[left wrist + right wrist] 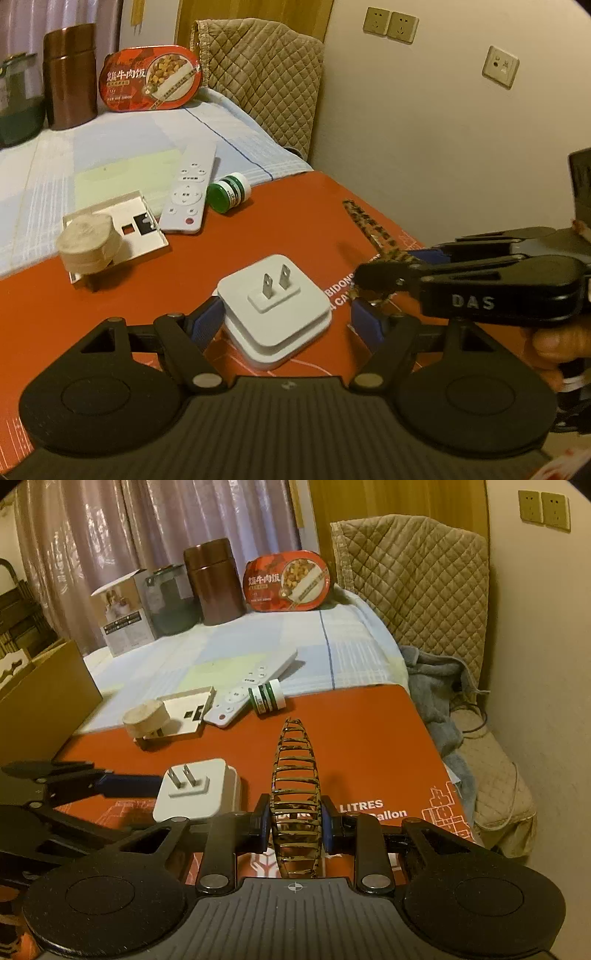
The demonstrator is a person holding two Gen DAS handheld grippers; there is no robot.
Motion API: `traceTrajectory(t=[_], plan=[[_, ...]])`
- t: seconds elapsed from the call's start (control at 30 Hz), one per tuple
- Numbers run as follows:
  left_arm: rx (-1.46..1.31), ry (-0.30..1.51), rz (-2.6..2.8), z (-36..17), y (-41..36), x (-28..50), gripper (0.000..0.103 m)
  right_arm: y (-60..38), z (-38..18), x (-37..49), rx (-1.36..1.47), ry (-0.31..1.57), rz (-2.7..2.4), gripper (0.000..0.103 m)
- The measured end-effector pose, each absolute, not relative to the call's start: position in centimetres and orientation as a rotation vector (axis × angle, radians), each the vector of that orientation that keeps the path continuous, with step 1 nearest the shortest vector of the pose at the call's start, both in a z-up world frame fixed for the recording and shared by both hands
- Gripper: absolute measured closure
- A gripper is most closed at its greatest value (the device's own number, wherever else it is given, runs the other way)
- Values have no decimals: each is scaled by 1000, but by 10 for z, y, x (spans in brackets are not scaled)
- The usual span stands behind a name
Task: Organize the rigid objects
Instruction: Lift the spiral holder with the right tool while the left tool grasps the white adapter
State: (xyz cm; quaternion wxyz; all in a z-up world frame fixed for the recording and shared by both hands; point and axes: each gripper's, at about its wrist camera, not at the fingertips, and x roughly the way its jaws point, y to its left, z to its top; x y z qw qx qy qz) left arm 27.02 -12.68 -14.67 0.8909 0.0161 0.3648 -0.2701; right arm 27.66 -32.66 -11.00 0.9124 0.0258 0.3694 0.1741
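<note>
Gripping a hair clip [295, 794]: R gripper [295, 825], clamped tight | L gripper [284, 314]: jaws apart, straddling white plug adapter [275, 314], contact unclear | on red mat [110, 295]

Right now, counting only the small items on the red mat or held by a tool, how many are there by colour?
White: 3, plug adapter, remote, wall plate
Green: 1, bottle
Beige: 1, tape roll
Tortoiseshell: 1, hair clip
Total: 6

Both tools are matte black, the left gripper [284, 317] with blue pads. The right gripper [295, 821] matches (white "DAS" lettering, silver rivets).
</note>
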Motion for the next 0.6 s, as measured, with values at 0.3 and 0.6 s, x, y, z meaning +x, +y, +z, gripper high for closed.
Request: traceTrajectory(t=[0.3, 0.6], plan=[[82, 792, -496, -157, -131, 288, 40, -342, -109, 271, 80, 757, 328, 80], [186, 821, -468, -150, -106, 267, 43, -327, -109, 261, 86, 752, 346, 80]])
